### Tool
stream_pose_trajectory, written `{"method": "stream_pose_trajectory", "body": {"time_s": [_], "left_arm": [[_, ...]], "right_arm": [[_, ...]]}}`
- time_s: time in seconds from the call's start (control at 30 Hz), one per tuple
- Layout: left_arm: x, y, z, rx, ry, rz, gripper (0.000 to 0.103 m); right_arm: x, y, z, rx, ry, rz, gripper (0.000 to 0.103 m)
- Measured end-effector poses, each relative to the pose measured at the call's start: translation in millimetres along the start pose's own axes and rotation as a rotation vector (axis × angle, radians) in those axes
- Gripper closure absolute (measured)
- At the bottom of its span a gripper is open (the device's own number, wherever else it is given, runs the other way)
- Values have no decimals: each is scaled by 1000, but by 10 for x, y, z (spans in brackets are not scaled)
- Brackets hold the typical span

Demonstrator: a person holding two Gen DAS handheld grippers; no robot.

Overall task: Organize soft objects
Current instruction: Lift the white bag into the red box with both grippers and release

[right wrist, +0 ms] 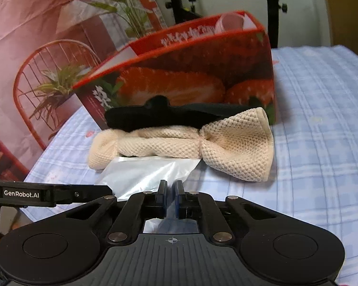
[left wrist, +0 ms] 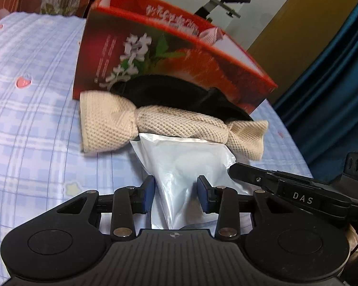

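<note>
Progress, judged: early; the red box (left wrist: pixel 179 54) stands on the bed (left wrist: pixel 35 95), with something pale at its far end, not identifiable; three soft items remain outside. In front of the box, touching its wall, lies the black cloth (left wrist: pixel 179 93); against that, nearer the cameras, the beige knit towel (left wrist: pixel 155 124); nearest, partly under the towel, the white plastic pouch (left wrist: pixel 183 164).

Left gripper (left wrist: pixel 175 194): jaws partly parted, straddling the pouch's near end, pads at its sides; firm grip not confirmed.

Right gripper (right wrist: pixel 170 195): jaws almost closed, pinching the pouch's near edge.
</note>
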State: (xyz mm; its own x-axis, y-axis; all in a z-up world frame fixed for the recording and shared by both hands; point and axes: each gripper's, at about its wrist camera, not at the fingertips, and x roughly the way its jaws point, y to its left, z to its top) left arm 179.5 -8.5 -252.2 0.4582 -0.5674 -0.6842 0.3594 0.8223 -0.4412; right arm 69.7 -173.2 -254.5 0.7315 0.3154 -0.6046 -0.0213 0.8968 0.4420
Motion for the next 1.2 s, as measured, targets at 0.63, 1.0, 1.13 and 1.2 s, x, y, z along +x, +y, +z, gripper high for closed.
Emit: {"method": "stream_pose_trajectory", "body": {"time_s": [0.63,1.0,1.13,1.2], "left_arm": [[-599,-323,697,116,-213,-50,63],[-32,-394,1508,139,-230,-38,63],[242,-275,1701,79,-178,-25,63],[366,-241,1760,64,-156,-11,63]], "right_arm": [[-424,338,730,-161,-213,65,97],[38,21,1546,-127,-231,4,97],[375,-84,1728,-123,-187,-43,97],[551,-119,1791,-124,-157,-75,97]]}}
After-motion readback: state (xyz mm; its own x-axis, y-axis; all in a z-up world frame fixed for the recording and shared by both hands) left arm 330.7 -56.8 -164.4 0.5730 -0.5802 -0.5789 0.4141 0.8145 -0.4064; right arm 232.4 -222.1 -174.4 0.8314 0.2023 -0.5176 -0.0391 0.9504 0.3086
